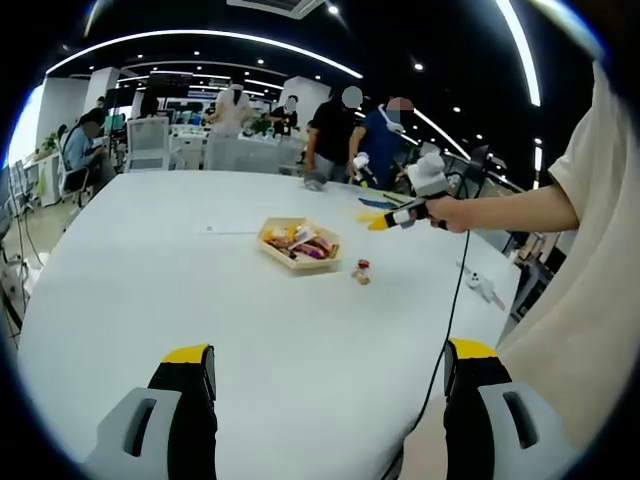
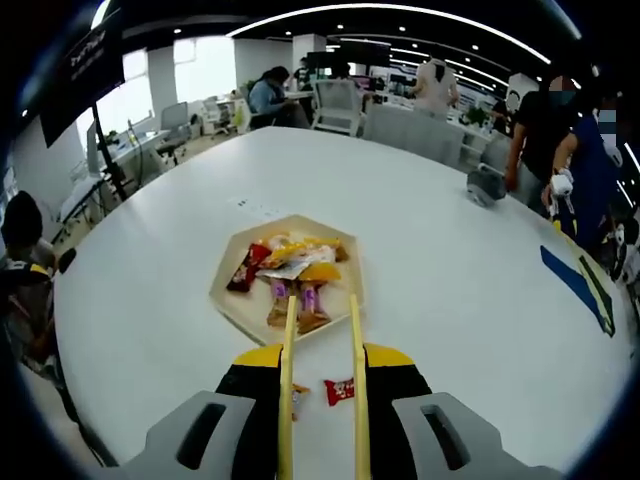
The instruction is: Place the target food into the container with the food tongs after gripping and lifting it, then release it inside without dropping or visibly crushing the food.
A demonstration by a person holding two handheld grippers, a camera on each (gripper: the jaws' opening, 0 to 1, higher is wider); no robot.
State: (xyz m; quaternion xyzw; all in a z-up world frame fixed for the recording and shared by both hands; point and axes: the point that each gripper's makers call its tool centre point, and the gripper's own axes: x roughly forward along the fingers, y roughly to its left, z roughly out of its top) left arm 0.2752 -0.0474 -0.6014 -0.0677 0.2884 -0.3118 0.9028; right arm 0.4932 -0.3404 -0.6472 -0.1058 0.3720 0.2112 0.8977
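1. Red-wrapped snack [image 2: 339,391] lies on the white bench [image 2: 480,300], just outside the hexagonal tray [image 2: 228,300] of assorted wrapped sweets; its print is unreadable
2. Right gripper [image 2: 322,300] fingers clamp wooden tongs [image 2: 355,380], tips apart over the tray
3. Left gripper [image 1: 330,365] fingers spread, empty

The right gripper [image 2: 322,365] rises from the bottom edge of the right gripper view, its black jaws tipped in yellow and clamped on a pair of wooden food tongs [image 2: 321,350]. The two tong arms run forward, slightly apart, with nothing between them, and their tips reach the near rim of the hexagonal wooden tray [image 2: 226,290]. The tray lies on the white table [image 2: 450,270] and holds wrapped snacks [image 2: 290,270] in red, yellow, orange and purple. A small red-wrapped candy [image 2: 339,390] lies on the table nearer than the tray, between the tong arms. Beyond the tray, people stand at the table's far edge.
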